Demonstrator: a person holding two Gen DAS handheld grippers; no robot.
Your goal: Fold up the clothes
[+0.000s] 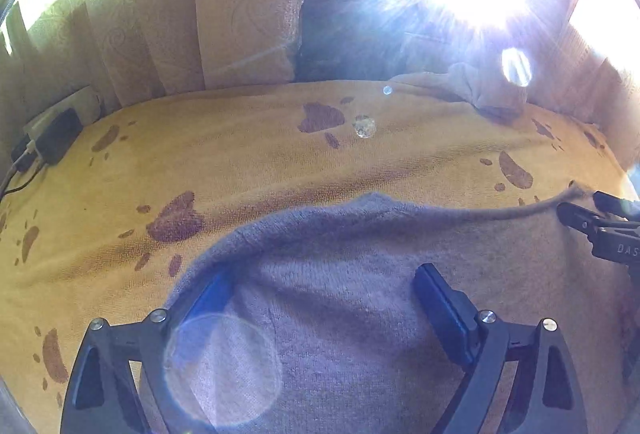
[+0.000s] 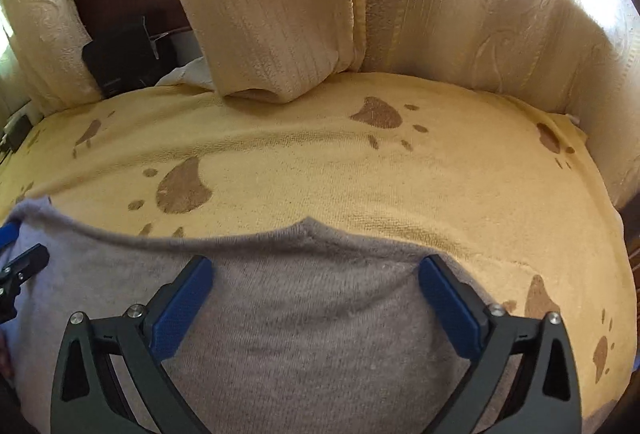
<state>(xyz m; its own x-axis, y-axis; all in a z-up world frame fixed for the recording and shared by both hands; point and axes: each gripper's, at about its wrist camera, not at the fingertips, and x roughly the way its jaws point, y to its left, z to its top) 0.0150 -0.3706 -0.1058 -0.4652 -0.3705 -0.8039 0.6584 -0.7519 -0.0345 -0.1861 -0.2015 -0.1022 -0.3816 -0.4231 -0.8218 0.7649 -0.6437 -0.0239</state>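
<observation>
Grey knit garment [image 2: 288, 334] on paw-print blanket [image 2: 400, 186], left hand-held gripper [image 1: 324, 290] wide, right hand-held gripper [image 2: 316, 282] wide

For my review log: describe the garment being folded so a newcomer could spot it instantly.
A yellow blanket printed with brown paw marks covers the whole surface, with pale curtains behind. On its near side, beneath both open grippers, lies the grey knit garment. It is the only plain, unpatterned grey cloth there, fuzzy in texture, unlike the beige crumpled cloth at the far edge.
</observation>
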